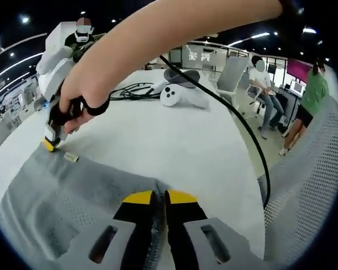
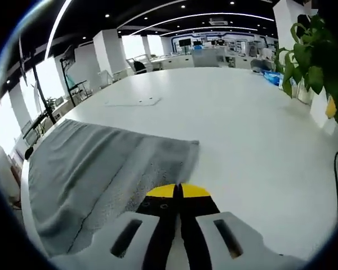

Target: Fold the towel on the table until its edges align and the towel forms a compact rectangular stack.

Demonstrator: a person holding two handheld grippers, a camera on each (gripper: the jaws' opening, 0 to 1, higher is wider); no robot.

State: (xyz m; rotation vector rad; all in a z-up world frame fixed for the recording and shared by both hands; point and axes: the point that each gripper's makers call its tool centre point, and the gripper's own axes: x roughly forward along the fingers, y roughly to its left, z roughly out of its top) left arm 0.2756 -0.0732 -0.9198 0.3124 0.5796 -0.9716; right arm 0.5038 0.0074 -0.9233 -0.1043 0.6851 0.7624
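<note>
Two tongs have hold of the grey towel (image 1: 73,191) along one edge. The left tongs (image 1: 158,198) have their yellow-tipped jaws pressed together on a pinch of cloth that rises between them. The right tongs (image 2: 177,191) look nearly closed at the towel's near edge, though in the right gripper view we cannot clearly see cloth between the jaws. In the left gripper view they (image 1: 49,143) sit at a towel corner, held by the person's hand (image 1: 81,93), beside a small label (image 1: 71,157).

Our towel lies flat on the white counter (image 2: 242,129), close to its rounded edge. In the right gripper view its long axis runs away from us and to the left, with the far corner (image 2: 196,143) pointing toward the middle of the counter.

To fold well, we judge both tongs should lift together, at the same height, and carry the held edge straight across to the opposite one, keeping the cloth taut between them so no slack bunches. We should watch the corners meet before letting go.

Beyond the towel lie a black cable (image 1: 236,121) and white controllers (image 1: 174,94); a potted plant (image 2: 315,62) stands by the counter's side.
</note>
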